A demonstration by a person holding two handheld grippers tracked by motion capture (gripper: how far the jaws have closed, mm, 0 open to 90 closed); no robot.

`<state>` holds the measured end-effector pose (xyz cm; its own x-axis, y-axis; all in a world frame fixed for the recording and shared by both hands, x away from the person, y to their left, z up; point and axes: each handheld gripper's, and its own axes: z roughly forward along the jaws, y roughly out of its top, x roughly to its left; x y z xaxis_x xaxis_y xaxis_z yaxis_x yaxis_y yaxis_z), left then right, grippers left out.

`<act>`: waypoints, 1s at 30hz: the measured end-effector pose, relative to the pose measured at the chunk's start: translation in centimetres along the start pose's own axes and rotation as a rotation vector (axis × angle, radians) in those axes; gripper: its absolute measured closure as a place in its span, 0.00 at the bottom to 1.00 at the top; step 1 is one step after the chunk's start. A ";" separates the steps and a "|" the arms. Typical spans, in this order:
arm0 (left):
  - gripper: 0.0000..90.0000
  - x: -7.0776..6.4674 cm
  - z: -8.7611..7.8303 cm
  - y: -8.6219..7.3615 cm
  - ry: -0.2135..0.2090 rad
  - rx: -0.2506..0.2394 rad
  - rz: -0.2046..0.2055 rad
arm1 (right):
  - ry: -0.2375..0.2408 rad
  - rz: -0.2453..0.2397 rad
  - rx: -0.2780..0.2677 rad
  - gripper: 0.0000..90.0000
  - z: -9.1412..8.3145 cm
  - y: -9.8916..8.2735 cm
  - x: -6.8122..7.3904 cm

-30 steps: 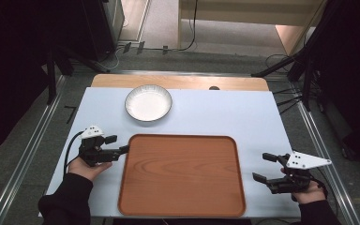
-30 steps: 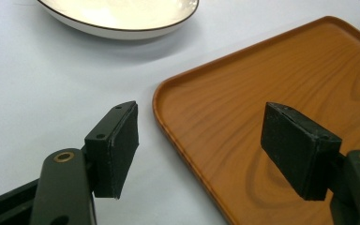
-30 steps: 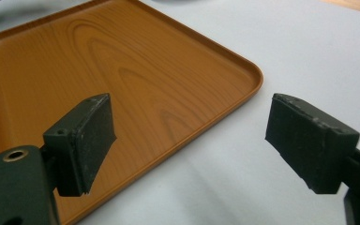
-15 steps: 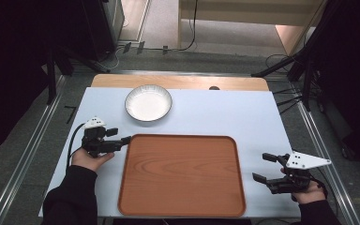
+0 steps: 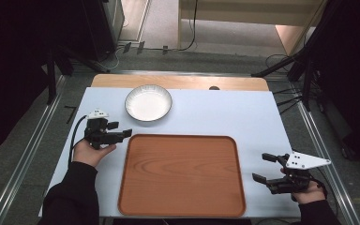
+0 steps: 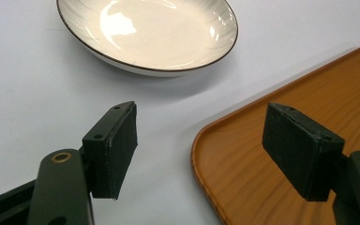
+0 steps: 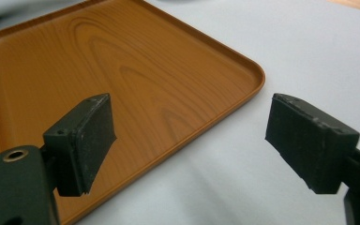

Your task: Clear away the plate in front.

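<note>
My left gripper (image 5: pixel 120 130) jaws spread wide, holding nothing — hovering near tray's (image 5: pixel 183 174) far-left corner, pointed toward plate (image 5: pixel 148 102). Plate sits on white table (image 5: pixel 225 112), just beyond tray, apart from it. My right gripper (image 5: pixel 264 168) also gaping, empty — beside tray's right edge, near corner. Tray bare.
</note>
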<state>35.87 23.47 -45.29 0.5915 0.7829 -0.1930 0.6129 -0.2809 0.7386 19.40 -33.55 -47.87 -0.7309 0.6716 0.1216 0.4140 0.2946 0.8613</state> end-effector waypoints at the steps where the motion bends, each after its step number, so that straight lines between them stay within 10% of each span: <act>1: 0.30 0.0 0.0 0.1 0.006 0.009 0.006 | 0.000 0.000 -0.003 0.18 0.0 0.0 0.0; 30: 0.30 3.9 2.6 6.2 0.073 0.019 -0.073 | -0.003 0.002 0.004 0.18 0.0 0.0 0.0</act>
<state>43.33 23.33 -43.20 0.5052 0.8401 -0.1976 0.6631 -0.2314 0.7118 19.46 -33.54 -47.87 -0.7284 0.6742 0.1221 0.4178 0.2958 0.8590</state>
